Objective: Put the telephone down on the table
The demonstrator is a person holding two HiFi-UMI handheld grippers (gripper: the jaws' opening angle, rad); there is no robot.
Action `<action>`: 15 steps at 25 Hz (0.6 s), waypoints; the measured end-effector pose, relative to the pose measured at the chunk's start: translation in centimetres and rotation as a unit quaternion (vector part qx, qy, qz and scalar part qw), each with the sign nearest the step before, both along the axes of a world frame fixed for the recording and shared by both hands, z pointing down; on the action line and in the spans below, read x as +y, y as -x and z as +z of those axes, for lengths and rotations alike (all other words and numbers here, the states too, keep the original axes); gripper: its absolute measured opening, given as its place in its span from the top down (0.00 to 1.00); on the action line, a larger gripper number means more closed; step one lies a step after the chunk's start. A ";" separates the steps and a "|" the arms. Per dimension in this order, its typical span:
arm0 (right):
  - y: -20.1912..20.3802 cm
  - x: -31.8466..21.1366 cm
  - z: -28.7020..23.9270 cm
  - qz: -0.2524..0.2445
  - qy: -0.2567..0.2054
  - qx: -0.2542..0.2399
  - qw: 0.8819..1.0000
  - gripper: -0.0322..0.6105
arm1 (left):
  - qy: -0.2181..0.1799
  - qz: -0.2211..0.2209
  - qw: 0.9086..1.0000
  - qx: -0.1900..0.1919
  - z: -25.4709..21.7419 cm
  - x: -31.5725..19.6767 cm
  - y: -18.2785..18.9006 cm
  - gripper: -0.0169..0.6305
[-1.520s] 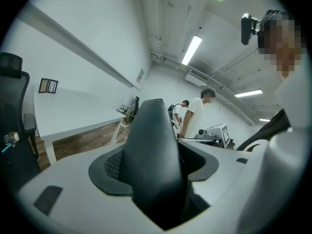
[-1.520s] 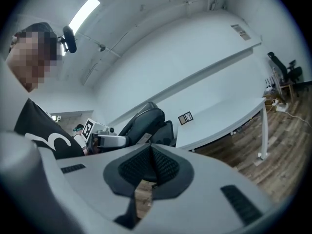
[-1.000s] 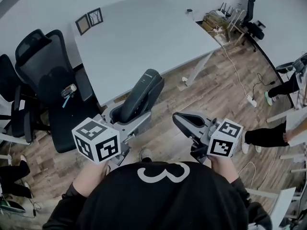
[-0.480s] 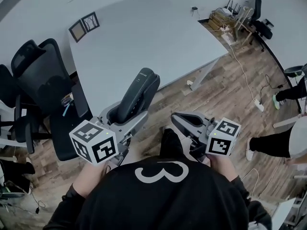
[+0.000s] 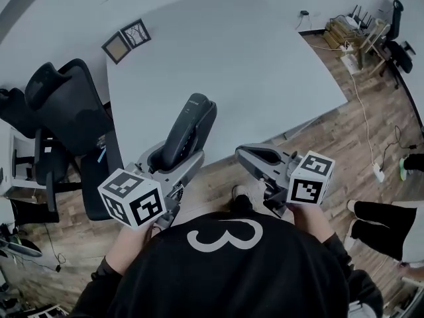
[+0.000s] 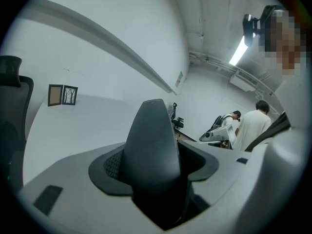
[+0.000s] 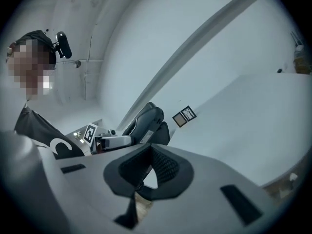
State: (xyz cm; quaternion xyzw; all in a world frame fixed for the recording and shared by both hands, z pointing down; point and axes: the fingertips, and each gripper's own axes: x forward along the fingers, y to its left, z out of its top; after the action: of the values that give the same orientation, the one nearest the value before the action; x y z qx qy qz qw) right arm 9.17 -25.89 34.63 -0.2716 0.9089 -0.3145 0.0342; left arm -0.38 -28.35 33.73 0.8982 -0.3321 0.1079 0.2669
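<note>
Head view is showing the white bench filling the upper middle, with black office chairs standing at its 9 o'clock side. The left gripper is hovering at the bench's 6 o'clock edge, its fingers pinching the lower end of the dark telephone, which is tilting up toward 1 o'clock. The right gripper is waiting at the telephone's 3 o'clock, its fingers pressing together on nothing. Two small picture frames are lying at the bench's 10 o'clock corner.
</note>
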 end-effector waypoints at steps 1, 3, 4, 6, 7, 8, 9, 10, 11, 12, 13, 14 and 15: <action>-0.7 -0.9 0.0 -0.005 0.003 -0.004 1.000 0.93 | 0.005 -0.005 1.000 0.001 0.1 -0.8 -0.9 0.52; -2.1 -2.6 0.3 -0.016 0.009 -0.007 1.000 0.93 | 0.015 -0.015 1.000 0.005 0.5 -2.2 -2.7 0.52; -2.8 -3.4 0.5 -0.023 0.014 -0.006 1.000 0.93 | 0.020 -0.022 1.000 0.005 0.9 -2.9 -3.4 0.52; -3.8 -4.8 1.1 -0.036 0.022 0.000 0.999 0.93 | 0.026 -0.040 0.999 -0.001 1.7 -4.4 -4.1 0.52; -4.1 -5.6 1.3 -0.041 0.025 0.003 0.999 0.93 | 0.026 -0.050 0.998 -0.005 2.1 -5.1 -4.2 0.52; -4.3 -6.3 1.5 -0.045 0.027 0.006 0.999 0.93 | 0.024 -0.059 0.998 -0.010 2.5 -5.9 -4.2 0.52; -4.5 -7.0 1.6 -0.048 0.028 0.006 0.998 0.93 | 0.023 -0.067 0.997 -0.014 2.9 -6.6 -4.1 0.52; -4.7 -7.7 1.7 -0.049 0.029 0.005 0.998 0.93 | 0.023 -0.075 0.997 -0.017 3.4 -7.3 -3.9 0.52; -4.8 -8.4 1.7 -0.051 0.031 0.004 0.998 0.93 | 0.024 -0.083 0.996 -0.019 3.8 -7.9 -3.8 0.52; -4.9 -9.0 1.8 -0.053 0.034 0.002 0.998 0.93 | 0.027 -0.092 0.995 -0.021 4.4 -8.6 -3.5 0.52; -4.9 -9.6 1.9 -0.056 0.036 0.002 0.998 0.93 | 0.030 -0.100 0.994 -0.023 4.9 -9.2 -3.3 0.52; -4.9 -10.2 2.0 -0.059 0.039 0.003 0.998 0.93 | 0.033 -0.108 0.993 -0.026 5.4 -9.7 -3.0 0.52; -4.9 -10.6 2.1 -0.062 0.041 0.004 0.997 0.93 | 0.036 -0.115 0.992 -0.031 6.0 -10.2 -2.7 0.52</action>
State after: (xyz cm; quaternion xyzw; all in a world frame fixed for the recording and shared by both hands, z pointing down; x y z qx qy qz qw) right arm 14.09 -36.49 36.72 -0.2172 0.9105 -0.3519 -0.0005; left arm 2.36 -38.57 39.74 0.8400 -0.4371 0.1166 0.2995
